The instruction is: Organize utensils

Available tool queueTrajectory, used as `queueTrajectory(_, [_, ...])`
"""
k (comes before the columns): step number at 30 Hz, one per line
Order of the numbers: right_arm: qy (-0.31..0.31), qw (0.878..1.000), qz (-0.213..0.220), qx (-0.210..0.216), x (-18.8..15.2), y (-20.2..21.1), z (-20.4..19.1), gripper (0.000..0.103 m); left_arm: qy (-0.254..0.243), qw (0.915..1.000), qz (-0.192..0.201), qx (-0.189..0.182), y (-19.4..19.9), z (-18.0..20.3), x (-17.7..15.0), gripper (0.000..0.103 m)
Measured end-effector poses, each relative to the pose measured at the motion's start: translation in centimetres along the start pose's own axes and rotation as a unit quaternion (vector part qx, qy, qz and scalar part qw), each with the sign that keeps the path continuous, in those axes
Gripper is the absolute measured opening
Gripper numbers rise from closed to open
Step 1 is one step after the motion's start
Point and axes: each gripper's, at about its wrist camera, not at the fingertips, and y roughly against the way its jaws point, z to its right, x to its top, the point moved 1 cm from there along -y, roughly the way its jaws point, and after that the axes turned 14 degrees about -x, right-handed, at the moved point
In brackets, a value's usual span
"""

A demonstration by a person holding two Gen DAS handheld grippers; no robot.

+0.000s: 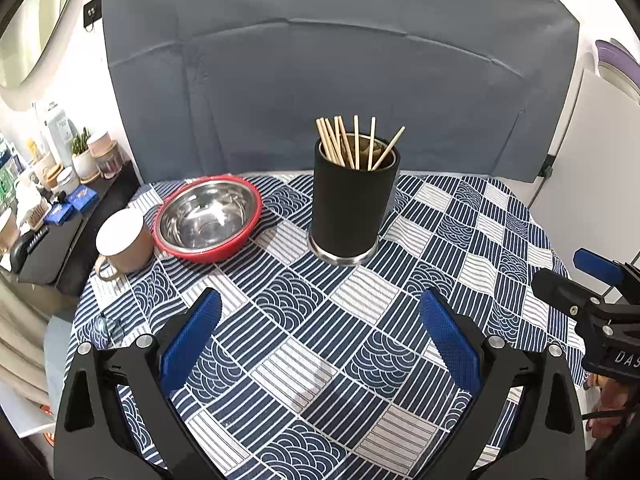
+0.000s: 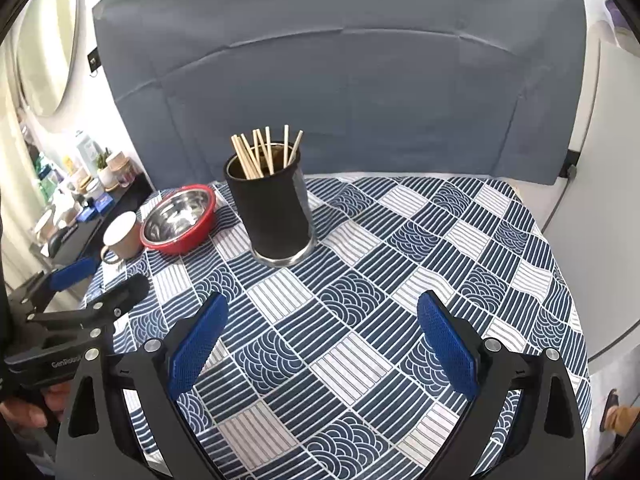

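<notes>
A black cylindrical holder stands upright on the patterned tablecloth, with several wooden chopsticks standing in it. My left gripper is open and empty, above the cloth in front of the holder. My right gripper is open and empty, in front of and right of the holder. The right gripper also shows at the right edge of the left wrist view. The left gripper shows at the left edge of the right wrist view.
A steel bowl with a red rim and a beige mug sit left of the holder. A blue-and-white tablecloth covers the round table. A grey backdrop stands behind. A cluttered shelf is at the left.
</notes>
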Motion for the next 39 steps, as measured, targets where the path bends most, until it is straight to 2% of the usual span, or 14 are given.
queueTrajectory(9, [0.008, 1.000, -0.018, 0.005, -0.3, -0.7, -0.3, 0.091, 0.036, 0.9993, -0.008, -0.008, 0.0, -1.1, -0.5, 0.097])
queueTrajectory(20, [0.008, 1.000, -0.026, 0.002, -0.5, -0.9, -0.2, 0.091, 0.026, 0.9994, -0.016, -0.013, -0.3, -0.6, -0.6, 0.097])
queueTrajectory(39, [0.031, 0.999, -0.027, 0.001, -0.6, -1.0, -0.8, 0.091, 0.043, 0.9985, -0.028, -0.019, -1.0, -1.1, -0.8, 0.097])
